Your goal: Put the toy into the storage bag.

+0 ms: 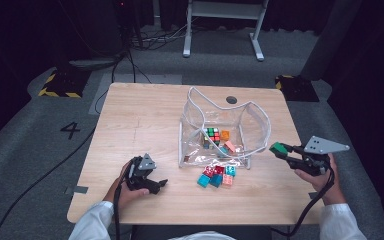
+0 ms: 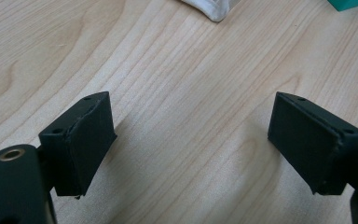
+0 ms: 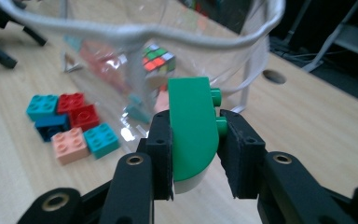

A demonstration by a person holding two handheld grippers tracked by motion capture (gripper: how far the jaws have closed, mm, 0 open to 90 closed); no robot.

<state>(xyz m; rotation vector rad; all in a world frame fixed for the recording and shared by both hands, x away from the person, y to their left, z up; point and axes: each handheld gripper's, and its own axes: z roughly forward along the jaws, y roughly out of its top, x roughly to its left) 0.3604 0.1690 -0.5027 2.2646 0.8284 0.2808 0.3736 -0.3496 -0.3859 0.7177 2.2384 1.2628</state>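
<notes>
A clear plastic bag (image 1: 215,125) with a white rim stands open on the wooden table (image 1: 140,115); inside lie a colour-puzzle cube (image 1: 213,134) and several bricks. My right gripper (image 1: 279,149) is shut on a green curved brick (image 3: 192,126), held just outside the bag's right rim (image 3: 135,35). Several loose bricks (image 1: 217,175) in teal, red, blue and pink lie in front of the bag, also seen as a cluster of bricks (image 3: 72,122). My left gripper (image 1: 159,184) rests low at the table's front left, open, with bare wood between its pads (image 2: 86,140).
A round cable hole (image 1: 231,99) sits at the table's back, right of centre. Behind the table stand a white desk frame (image 1: 225,25) and floor cables. Bare wood lies left of the bag and along the front edge.
</notes>
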